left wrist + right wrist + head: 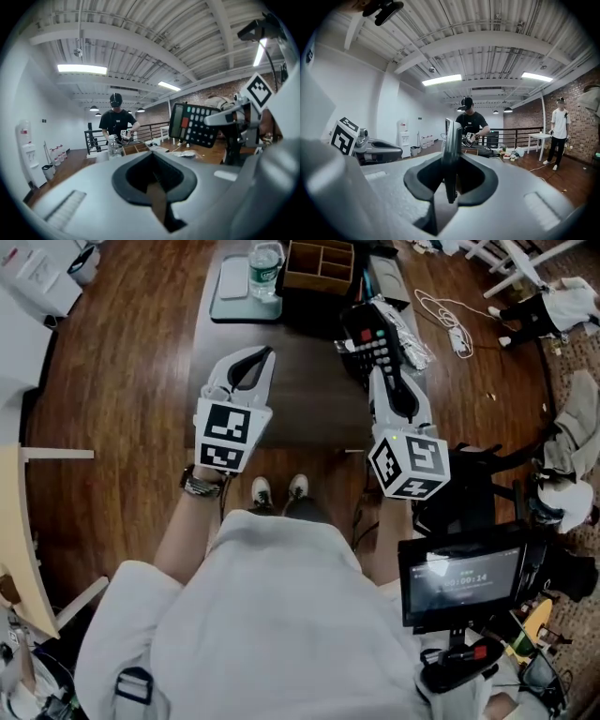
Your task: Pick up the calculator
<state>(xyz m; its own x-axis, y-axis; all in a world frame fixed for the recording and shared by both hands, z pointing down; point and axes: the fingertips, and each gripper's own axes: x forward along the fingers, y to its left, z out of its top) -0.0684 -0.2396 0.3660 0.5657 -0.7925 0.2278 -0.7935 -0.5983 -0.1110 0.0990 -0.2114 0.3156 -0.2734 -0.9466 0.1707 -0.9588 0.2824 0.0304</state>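
Note:
The black calculator (373,338), with a red key and rows of pale keys, hangs over the dark table (300,390), and my right gripper (384,371) is shut on its near end. In the right gripper view the calculator (452,140) stands edge-on between the jaws of the right gripper (451,183). From the left gripper view its key face (193,124) shows at the upper right. My left gripper (262,355) hovers over the table's left half, apart from the calculator, shut with nothing in it. Its jaws (154,183) show only the table beyond.
At the table's far end lie a tray (230,282) with a water bottle (265,268), a wooden organizer box (321,263) and a foil packet (412,338). A white cable (450,320) lies on the floor at the right. A person (117,123) stands beyond the table.

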